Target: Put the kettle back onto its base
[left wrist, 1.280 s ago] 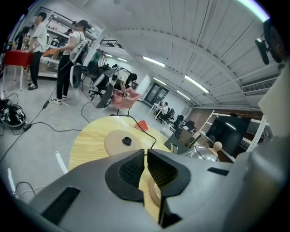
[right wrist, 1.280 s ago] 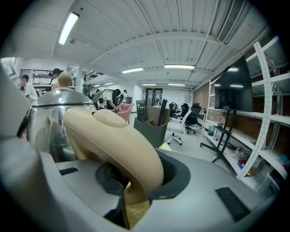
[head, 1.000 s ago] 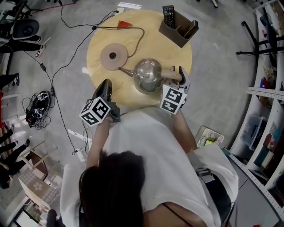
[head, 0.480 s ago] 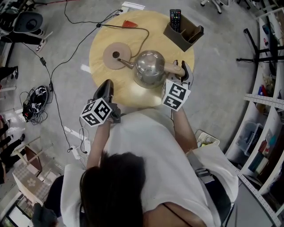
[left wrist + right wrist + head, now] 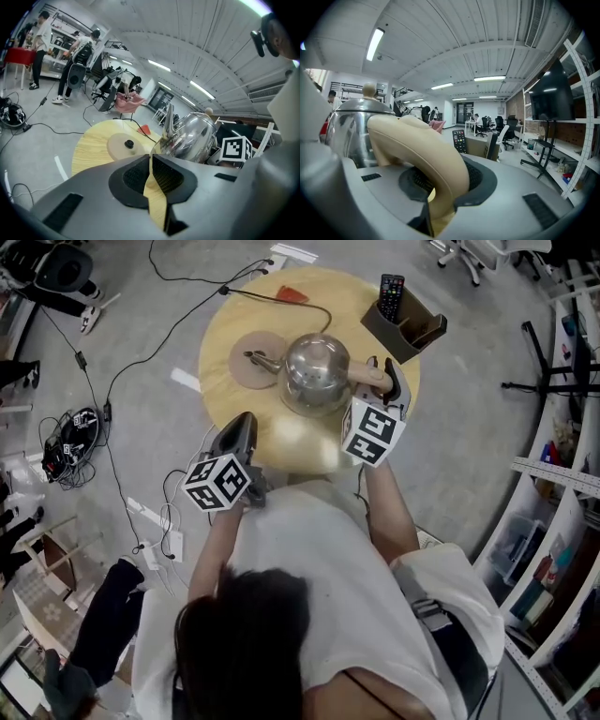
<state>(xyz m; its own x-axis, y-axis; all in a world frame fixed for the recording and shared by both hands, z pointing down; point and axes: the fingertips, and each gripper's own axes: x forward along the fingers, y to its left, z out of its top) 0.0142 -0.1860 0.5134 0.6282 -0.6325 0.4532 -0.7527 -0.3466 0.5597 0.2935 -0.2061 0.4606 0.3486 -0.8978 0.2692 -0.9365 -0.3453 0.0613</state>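
Note:
A shiny steel kettle (image 5: 317, 374) with a beige handle (image 5: 364, 377) hangs above the round wooden table (image 5: 281, 442). My right gripper (image 5: 384, 381) is shut on that handle (image 5: 419, 147), and the steel body (image 5: 349, 131) fills the left of the right gripper view. The kettle's spout reaches over the round beige base (image 5: 251, 362), which lies flat at the table's left with its cable attached. My left gripper (image 5: 244, 427) hovers shut and empty at the table's near left edge. In the left gripper view the kettle (image 5: 192, 138) stands beyond its jaws (image 5: 151, 160) and right of the base (image 5: 123, 145).
A dark organiser box (image 5: 412, 326) with a remote (image 5: 390, 289) stands at the table's far right. A red item (image 5: 293, 294) lies at the far edge beside the black cable (image 5: 314, 304). Cables and a plug strip (image 5: 167, 542) lie on the floor at left.
My right gripper has lifted the kettle and carried it away from me and toward the base; the spout now overlaps the base. The left gripper has stayed near the table's edge.

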